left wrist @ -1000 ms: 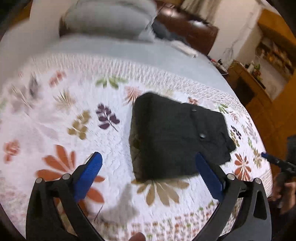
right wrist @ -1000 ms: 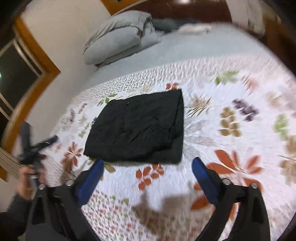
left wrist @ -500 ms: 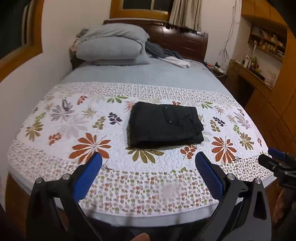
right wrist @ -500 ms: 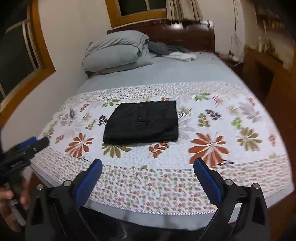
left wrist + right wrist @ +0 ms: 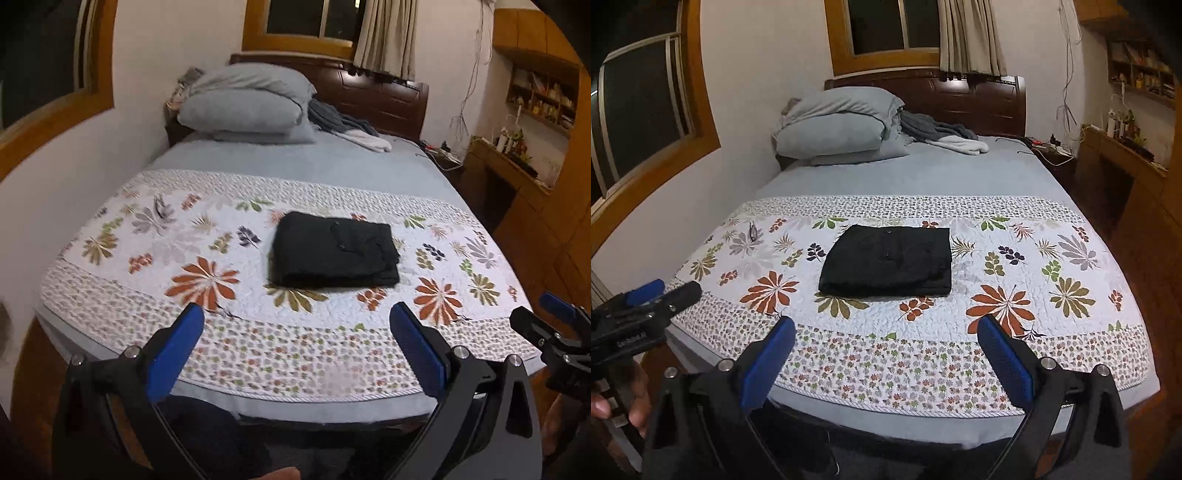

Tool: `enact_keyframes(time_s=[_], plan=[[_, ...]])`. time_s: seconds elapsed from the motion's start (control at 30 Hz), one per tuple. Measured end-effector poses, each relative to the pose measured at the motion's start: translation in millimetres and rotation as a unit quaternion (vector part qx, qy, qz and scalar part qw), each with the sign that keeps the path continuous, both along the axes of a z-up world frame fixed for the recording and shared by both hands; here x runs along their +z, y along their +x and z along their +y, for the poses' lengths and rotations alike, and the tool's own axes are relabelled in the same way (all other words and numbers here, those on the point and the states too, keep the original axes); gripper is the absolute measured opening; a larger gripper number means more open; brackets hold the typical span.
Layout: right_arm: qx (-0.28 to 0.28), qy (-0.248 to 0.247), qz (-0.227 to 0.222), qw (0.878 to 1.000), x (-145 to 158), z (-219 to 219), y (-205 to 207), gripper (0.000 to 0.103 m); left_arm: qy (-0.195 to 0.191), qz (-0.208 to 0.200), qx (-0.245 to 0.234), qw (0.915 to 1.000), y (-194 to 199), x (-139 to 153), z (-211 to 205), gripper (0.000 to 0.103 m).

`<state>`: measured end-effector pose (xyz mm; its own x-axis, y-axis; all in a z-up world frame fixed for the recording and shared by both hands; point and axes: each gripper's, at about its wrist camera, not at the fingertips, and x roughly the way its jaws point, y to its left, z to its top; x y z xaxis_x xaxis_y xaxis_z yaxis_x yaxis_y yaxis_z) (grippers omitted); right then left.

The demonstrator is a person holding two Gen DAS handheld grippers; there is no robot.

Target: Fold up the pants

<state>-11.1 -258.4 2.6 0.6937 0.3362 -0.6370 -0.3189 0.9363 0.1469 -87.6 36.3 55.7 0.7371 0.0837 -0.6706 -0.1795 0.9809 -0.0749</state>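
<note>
Black pants (image 5: pixel 334 254) (image 5: pixel 888 261) lie folded into a compact rectangle in the middle of the floral quilt (image 5: pixel 207 240) (image 5: pixel 1015 266). Nothing touches them. My left gripper (image 5: pixel 295 326) is open and empty, held back past the foot of the bed. My right gripper (image 5: pixel 886 336) is likewise open and empty, well short of the pants. Each gripper also shows at the edge of the other's view: the right gripper (image 5: pixel 546 325) at the right side, the left gripper (image 5: pixel 661 291) at the left side, held by a hand (image 5: pixel 635 402).
Grey pillows (image 5: pixel 247 107) and loose grey and white clothing (image 5: pixel 354 131) sit at the dark wooden headboard (image 5: pixel 979 96). A wall runs along the bed's left side. A wooden desk with shelves (image 5: pixel 517 162) stands to the right. The bed's foot edge (image 5: pixel 923 417) is just ahead.
Both grippers have pulled back and away from the pants, from close above the quilt to beyond the foot of the bed. The folded pants stayed in place.
</note>
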Motion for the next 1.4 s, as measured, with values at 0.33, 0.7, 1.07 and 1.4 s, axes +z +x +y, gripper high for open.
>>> enact_keyframes(time_s=[0.33, 0.7, 1.07, 1.4], plan=[[-0.006, -0.013, 0.005, 1.000, -2, 6, -9, 0.100, 0.018, -0.007, -0.003, 0.9998, -13, 13, -7, 0.100], [-0.023, -0.023, -0.001, 0.999, 3, -2, -2, 0.100, 0.019, -0.008, -0.014, 0.9997, -14, 14, -9, 0.100], [-0.026, -0.036, -0.013, 0.999, 7, 0, 0, 0.100, 0.010, 0.003, -0.022, 0.9997, -7, 8, -9, 0.100], [-0.026, -0.036, -0.012, 0.999, 4, -1, 3, 0.100, 0.002, 0.008, -0.033, 0.9994, -2, 2, -8, 0.100]])
